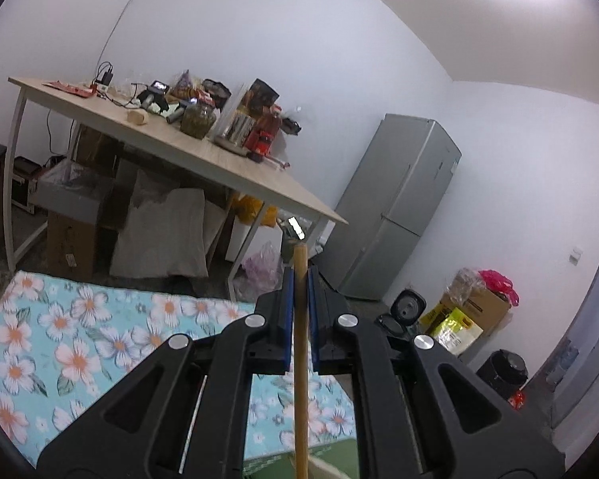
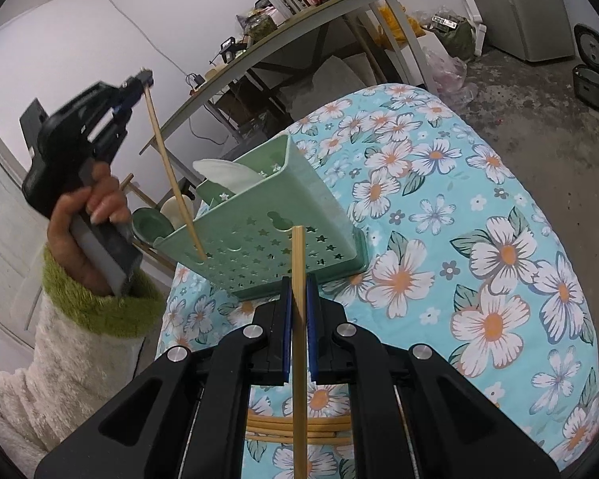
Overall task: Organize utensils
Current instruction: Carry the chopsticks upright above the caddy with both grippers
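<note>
**Right-wrist view reveals what the left cannot**

Right-wrist view: right gripper (image 2: 298, 299) pinches a pale wooden chopstick (image 2: 298, 319) before the mint-green star-perforated plastic utensil basket (image 2: 267, 239) on the floral tablecloth (image 2: 479, 239). Left gripper (image 2: 137, 84) clamps another wooden chopstick (image 2: 171, 175), whose tip meets the basket. Left-wrist view shows only its gripper (image 1: 300, 295) closed on that stick (image 1: 300, 359), lower end cut off.
</note>
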The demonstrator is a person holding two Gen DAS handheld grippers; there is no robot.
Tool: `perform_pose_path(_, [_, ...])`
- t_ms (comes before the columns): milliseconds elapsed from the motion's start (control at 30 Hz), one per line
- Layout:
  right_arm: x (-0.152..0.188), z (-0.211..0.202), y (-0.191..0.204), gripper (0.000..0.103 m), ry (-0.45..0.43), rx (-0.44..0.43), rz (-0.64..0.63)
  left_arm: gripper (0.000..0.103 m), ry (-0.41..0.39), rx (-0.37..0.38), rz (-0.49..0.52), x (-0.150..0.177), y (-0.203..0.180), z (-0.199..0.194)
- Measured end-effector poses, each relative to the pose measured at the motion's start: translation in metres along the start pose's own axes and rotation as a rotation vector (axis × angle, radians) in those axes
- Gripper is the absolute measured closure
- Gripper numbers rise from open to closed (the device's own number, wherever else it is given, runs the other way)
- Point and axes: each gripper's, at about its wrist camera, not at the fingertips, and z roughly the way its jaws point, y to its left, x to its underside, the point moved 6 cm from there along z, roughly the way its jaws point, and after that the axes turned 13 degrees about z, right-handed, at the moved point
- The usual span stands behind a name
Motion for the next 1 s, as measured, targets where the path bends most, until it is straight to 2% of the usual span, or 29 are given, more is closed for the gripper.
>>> perform_pose_path(233, [-0.002, -0.007, 0.002, 0.096, -0.02, -0.003, -0.005, 0.094, -0.016, -0.011, 0.027, 0.002, 0.0, -0.012])
perform_pose_path(333, [0.001, -0.011, 0.004, 0.096, -0.024, -0.006, -0.007, 0.094, 0.011, -0.002, 0.02, 0.007, -0.001, -0.016])
perform_pose_path(467, [0.0, -0.013, 0.001, 0.096, -0.029, -0.004, 0.001, 0.093, 0.085, 0.064, 0.071, 0.023, -0.014, -0.042])
perform_pose_path(567, [-0.001, -0.015, -0.002, 0.096, -0.034, -0.004, 0.007, 0.092, 0.179, 0.128, 0.131, 0.05, -0.029, -0.07])
perform_pose_path(633, [-0.002, -0.016, -0.004, 0.096, -0.036, -0.003, 0.01, 0.085, 0.237, 0.152, 0.155, 0.071, -0.034, -0.088])
perform_pose_path(733, [-0.003, -0.014, -0.009, 0.096, -0.032, 0.002, 0.021, 0.08, 0.367, 0.178, 0.133, 0.118, -0.035, -0.111])
perform_pose_path(833, [-0.002, -0.011, -0.012, 0.096, -0.023, 0.003, 0.03, 0.078, 0.5, 0.162, 0.084, 0.172, -0.03, -0.12])
perform_pose_path(900, [0.0, -0.009, -0.013, 0.096, -0.016, 0.001, 0.035, 0.078, 0.592, 0.138, -0.007, 0.207, -0.02, -0.116])
perform_pose_path(1000, [0.004, -0.009, -0.011, 0.096, -0.013, -0.003, 0.033, 0.076, 0.646, 0.096, -0.05, 0.236, -0.008, -0.103])
